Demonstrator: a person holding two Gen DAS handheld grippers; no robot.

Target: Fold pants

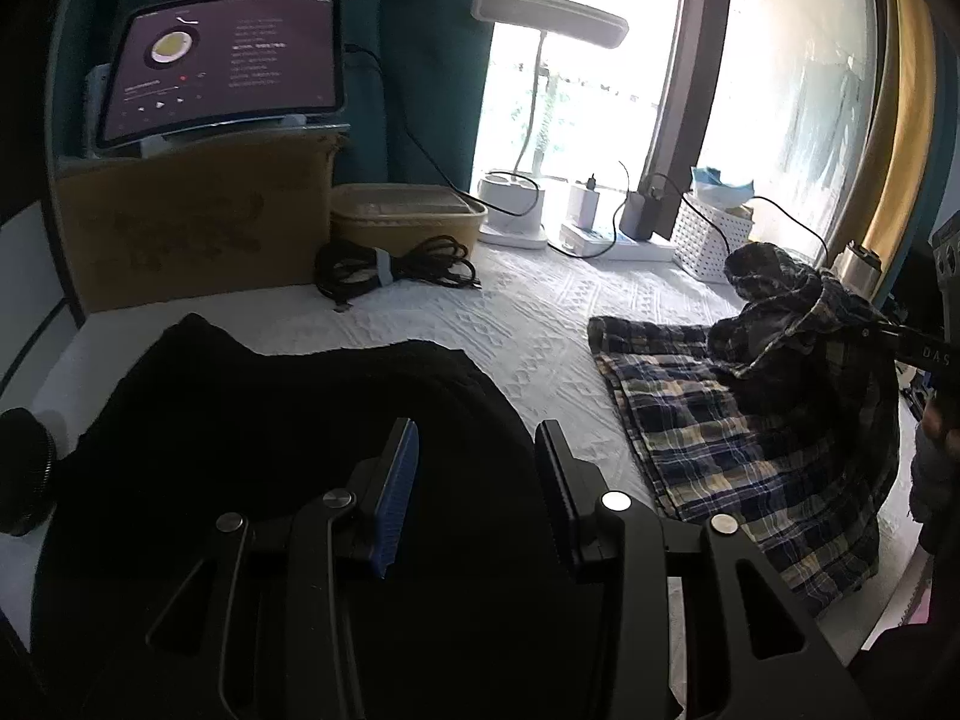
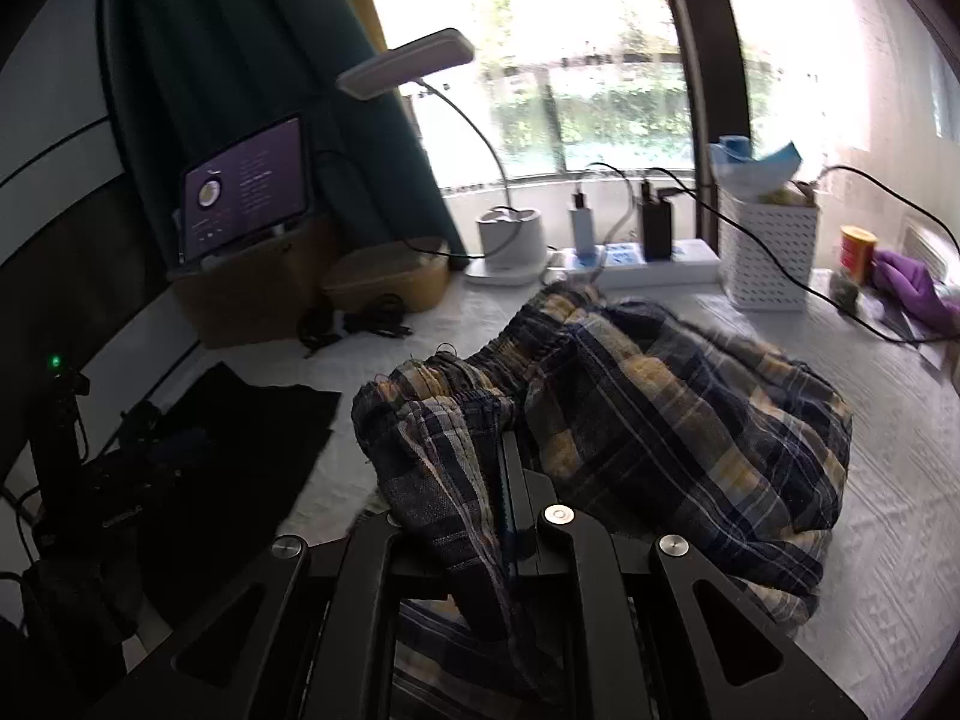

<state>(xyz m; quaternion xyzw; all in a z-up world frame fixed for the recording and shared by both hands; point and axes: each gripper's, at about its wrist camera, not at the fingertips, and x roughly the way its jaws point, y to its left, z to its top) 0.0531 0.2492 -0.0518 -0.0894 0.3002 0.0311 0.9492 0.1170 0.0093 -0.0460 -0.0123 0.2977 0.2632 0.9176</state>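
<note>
The plaid pants [image 1: 756,438] lie on the white textured cloth at the right, with the waistband end lifted into a bunch. My right gripper [image 2: 501,480] is shut on the plaid pants [image 2: 660,420] near the elastic waistband, and fabric drapes over its fingers and hides the tips. It also shows at the right edge of the left wrist view [image 1: 900,342]. My left gripper [image 1: 480,480] is open and empty, hovering over a flat black garment [image 1: 270,420] at the left.
At the back stand a cardboard box [image 1: 198,216] with a tablet [image 1: 222,66] on it, a tan container [image 1: 408,213], coiled black cables [image 1: 390,270], a desk lamp [image 1: 522,204], a power strip [image 2: 648,261] and a white perforated basket [image 2: 768,252].
</note>
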